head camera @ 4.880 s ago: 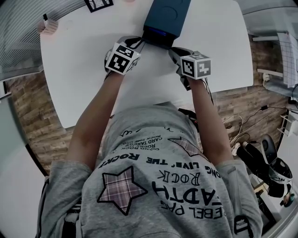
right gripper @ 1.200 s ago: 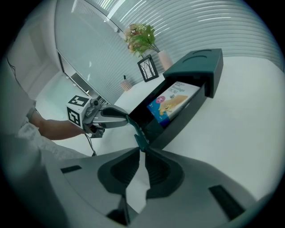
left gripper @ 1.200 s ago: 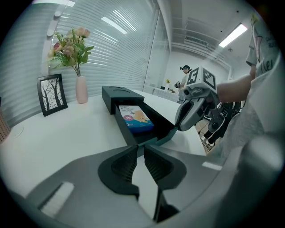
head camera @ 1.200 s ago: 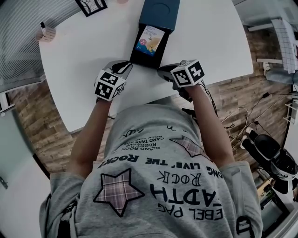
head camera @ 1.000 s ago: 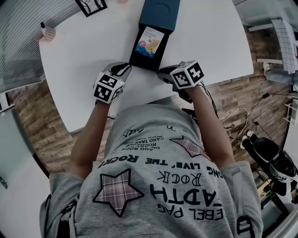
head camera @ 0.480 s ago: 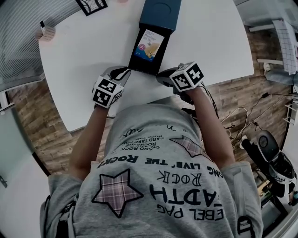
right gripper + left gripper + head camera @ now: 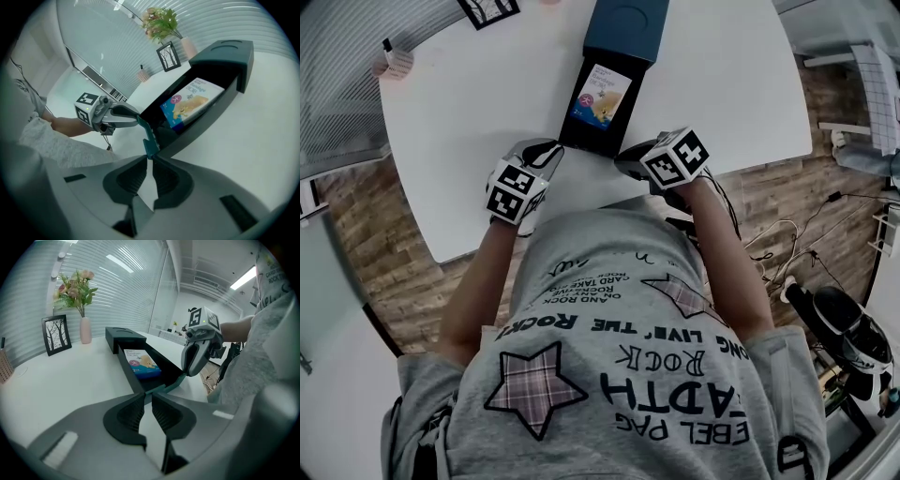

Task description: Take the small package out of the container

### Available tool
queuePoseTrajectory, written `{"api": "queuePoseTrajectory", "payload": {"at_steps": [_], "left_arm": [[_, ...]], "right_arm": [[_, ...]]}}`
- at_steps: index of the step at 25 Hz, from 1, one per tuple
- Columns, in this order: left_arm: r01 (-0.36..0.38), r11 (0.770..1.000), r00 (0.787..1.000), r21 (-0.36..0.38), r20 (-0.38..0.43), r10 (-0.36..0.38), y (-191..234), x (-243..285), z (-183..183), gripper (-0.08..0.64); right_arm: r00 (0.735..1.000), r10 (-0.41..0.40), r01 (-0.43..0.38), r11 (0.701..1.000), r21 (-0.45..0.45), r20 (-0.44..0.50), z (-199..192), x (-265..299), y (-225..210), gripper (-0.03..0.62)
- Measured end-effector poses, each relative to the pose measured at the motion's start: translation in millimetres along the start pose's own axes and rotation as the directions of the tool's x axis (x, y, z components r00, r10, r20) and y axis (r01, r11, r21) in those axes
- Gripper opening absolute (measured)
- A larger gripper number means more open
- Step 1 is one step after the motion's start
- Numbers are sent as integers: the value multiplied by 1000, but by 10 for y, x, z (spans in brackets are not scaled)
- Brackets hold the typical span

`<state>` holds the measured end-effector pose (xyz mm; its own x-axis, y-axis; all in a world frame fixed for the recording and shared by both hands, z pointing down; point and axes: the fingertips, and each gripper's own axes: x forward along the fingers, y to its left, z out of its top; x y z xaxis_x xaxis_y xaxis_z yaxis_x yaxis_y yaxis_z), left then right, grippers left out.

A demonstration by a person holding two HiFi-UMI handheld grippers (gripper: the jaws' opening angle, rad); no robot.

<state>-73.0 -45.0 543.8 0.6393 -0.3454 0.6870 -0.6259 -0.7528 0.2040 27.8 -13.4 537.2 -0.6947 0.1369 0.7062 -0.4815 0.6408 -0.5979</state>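
Now left tongs (image 7: 148, 398) and right tongs (image 7: 149, 163) tight on container lip (image 7: 149, 137).

On the white table (image 7: 441, 141) we see a framed tree picture (image 7: 56, 335) at its far edge, a pink vase (image 7: 85, 331) of flowers (image 7: 75, 284) just beside it, a small pen holder (image 7: 391, 62) at its left corner, and wood-plank floor (image 7: 384, 272) below

Long dark container (image 7: 623, 23) lying on the white surface, inner tray pulled out toward the near edge. Small package (image 7: 602, 94) flat in the tray, face up, blue with pale printed front.
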Motion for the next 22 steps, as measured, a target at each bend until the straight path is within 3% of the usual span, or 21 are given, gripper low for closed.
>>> {"api": "queuePoseTrajectory", "payload": {"at_steps": [16,22], "left_arm": [[3,1000,1000,-12,2,-3,-29,1,-17,60],[-8,998,1000,-56,-4,8,-20,-9,-5,61]], "right_arm": [[1000,11,-11,1000,-10,-18,-31,-4,5,44],[999,48,-48,999,7,-22,-1,-53,24,44]]}}
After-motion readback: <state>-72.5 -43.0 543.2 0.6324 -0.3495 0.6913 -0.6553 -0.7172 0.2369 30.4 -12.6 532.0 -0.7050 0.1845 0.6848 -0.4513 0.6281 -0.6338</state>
